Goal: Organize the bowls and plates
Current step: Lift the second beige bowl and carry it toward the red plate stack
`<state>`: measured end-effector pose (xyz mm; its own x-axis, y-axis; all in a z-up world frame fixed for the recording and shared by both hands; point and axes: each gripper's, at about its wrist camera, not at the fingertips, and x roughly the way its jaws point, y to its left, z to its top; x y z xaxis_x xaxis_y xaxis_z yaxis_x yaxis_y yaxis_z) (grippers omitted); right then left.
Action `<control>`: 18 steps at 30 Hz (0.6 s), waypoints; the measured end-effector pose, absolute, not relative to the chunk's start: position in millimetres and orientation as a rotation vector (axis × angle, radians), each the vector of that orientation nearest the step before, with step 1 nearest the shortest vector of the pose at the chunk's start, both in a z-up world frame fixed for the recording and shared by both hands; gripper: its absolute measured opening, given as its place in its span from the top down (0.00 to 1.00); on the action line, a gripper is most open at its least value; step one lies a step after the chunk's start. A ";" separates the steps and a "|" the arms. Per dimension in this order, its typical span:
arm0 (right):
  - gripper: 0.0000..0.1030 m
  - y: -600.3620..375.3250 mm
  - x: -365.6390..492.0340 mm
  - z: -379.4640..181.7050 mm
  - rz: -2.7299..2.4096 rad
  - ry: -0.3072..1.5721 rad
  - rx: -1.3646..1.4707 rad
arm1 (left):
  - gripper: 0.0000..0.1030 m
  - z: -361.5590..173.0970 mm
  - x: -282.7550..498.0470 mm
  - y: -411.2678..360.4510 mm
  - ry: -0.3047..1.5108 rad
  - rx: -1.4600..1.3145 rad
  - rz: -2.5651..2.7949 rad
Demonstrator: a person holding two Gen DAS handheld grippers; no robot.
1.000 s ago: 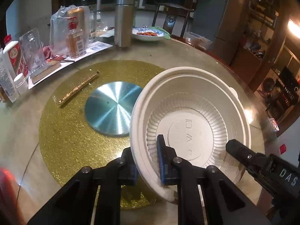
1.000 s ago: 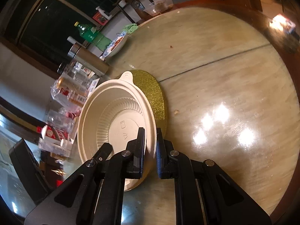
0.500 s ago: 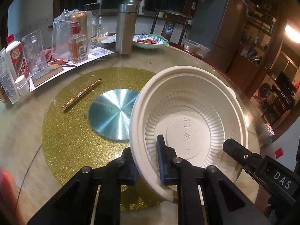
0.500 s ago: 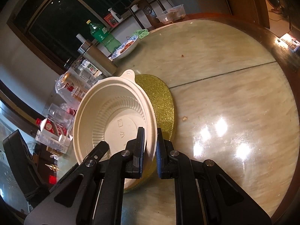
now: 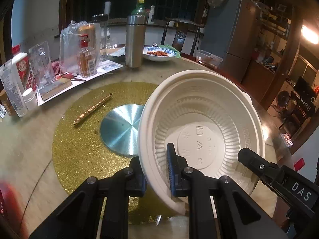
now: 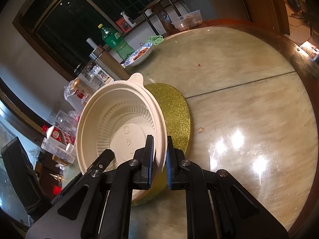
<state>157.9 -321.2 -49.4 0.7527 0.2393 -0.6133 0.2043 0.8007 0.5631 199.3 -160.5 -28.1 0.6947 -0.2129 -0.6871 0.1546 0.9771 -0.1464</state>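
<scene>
Gripping the same cream disposable bowl [image 5: 201,131] from two sides, both grippers were clamped tight on its rim, each with one pad inside the bowl and one outside. In the left wrist view the left gripper [image 5: 157,169] pinched the rim at about the bowl's seven o'clock, and the black body of the right gripper [image 5: 277,177] reached in at about four o'clock. In the right wrist view the right gripper [image 6: 159,157] bit the rim at about five o'clock of the bowl [image 6: 121,127], whose small tab handle stood at twelve o'clock.

The bowl was empty, tilted, and appeared lifted off the round table [image 5: 24,139]. It hung over the three o'clock edge of a glittery gold turntable [image 5: 79,149], partly hiding the brushed metal disc [image 5: 119,129] at the turntable's centre. A gold pen-like stick [image 5: 91,109] lay on the turntable at about ten o'clock of the disc.

Toward eleven o'clock on the table stood bottles, a glass mug [image 5: 40,63] and a steel flask [image 5: 135,41]. A blue-patterned dish with food [image 5: 159,53] sat at twelve o'clock, and a clear plastic container [image 5: 207,57] at one o'clock.
</scene>
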 end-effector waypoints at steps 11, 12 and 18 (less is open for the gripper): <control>0.90 -325.0 154.6 -44.4 0.036 0.711 0.677 | 0.85 -22.2 195.1 -165.2 0.731 -0.046 -0.180; 0.90 -325.1 154.7 -44.4 0.037 0.711 0.680 | 0.85 -22.2 195.1 -165.8 0.729 -0.043 -0.177; 0.90 -327.0 155.3 -43.2 0.047 0.708 0.687 | 0.85 -20.0 192.9 -167.0 0.714 -0.034 -0.165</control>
<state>155.3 -327.0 -43.2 0.7684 0.2636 -0.5832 0.1843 0.7815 0.5961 192.9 -167.0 -20.0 0.7435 -0.1620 -0.6488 0.1385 0.9865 -0.0875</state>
